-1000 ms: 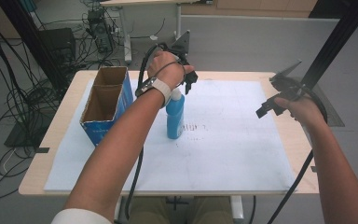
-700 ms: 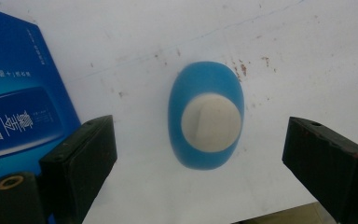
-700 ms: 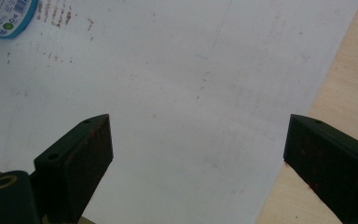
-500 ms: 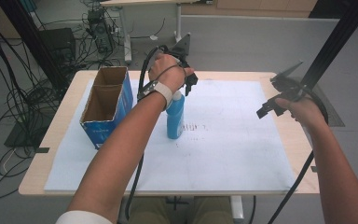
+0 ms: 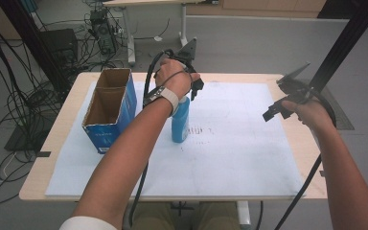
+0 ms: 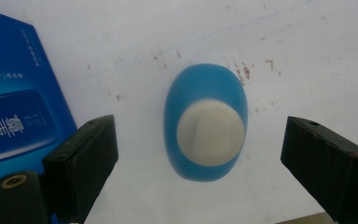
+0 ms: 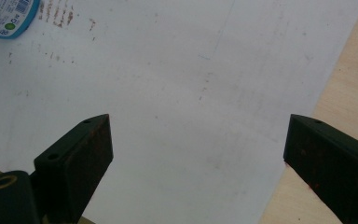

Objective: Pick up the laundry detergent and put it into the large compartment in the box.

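The jaws of the left gripper (image 6: 200,154) stand wide apart, pointing straight down over the blue bottle (image 6: 206,122). In the left gripper view the bottle's pale cap sits between the two black jaws with white paper showing on both sides of it, so neither jaw touches it: released, nothing grasped. In the high view this left gripper (image 5: 195,91) hangs just above the top of the blue bottle (image 5: 179,122), the person's hand wrapped around its body and a pale band on the wrist.

The bottle stands upright on the white sheet (image 5: 230,158), left of the middle of the counter (image 5: 302,143) and toward its far half. Just to its left stands the blue carton (image 5: 110,112), open at the top, with two compartments; its printed blue side also shows at the left edge of the left gripper view (image 6: 14,107). Faint reddish-brown marks dot the sheet right of the bottle.

The jaws of the right gripper (image 7: 196,154) are likewise spread and hold nothing; between them lies bare white sheet, with the wooden counter edge at the right. In the high view the right gripper (image 5: 274,112) hovers over the right edge of the sheet, well apart from the bottle.
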`<state>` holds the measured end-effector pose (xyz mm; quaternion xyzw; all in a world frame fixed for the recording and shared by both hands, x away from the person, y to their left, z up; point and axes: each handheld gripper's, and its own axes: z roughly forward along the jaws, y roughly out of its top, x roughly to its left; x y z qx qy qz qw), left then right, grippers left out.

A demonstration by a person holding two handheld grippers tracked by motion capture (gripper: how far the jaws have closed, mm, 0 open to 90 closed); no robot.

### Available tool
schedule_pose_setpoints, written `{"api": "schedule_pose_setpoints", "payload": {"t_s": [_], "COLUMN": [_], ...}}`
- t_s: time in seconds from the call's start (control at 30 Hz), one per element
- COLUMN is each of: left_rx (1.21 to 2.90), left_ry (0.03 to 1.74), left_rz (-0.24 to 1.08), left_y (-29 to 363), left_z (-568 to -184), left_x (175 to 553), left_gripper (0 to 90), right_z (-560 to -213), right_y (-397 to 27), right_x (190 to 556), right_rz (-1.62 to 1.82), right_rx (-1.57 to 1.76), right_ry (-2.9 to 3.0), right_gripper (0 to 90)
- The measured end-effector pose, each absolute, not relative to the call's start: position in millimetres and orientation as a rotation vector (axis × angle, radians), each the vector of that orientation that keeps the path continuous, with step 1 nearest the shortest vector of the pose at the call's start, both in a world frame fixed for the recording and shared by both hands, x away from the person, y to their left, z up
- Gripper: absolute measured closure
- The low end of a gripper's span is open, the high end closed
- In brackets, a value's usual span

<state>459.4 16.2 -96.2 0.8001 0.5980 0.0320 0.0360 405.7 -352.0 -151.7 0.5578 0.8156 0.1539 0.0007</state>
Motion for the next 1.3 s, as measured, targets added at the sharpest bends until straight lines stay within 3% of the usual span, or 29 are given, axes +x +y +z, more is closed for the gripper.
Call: {"api": "schedule_pose_setpoints", "payload": {"t_s": [1.3], "left_rx": [2.472], "left_ry": [1.852], "left_rz": [0.069], "left_y": [13], "left_z": [-118], "left_x": [464], "left_gripper": [11.4], "right_z": [-154], "right_y": [-355], "right_x": [405], "right_rz": [0.496], "right_rx": [1.766], "right_ry": [2.555], "right_gripper": [7.8]}}
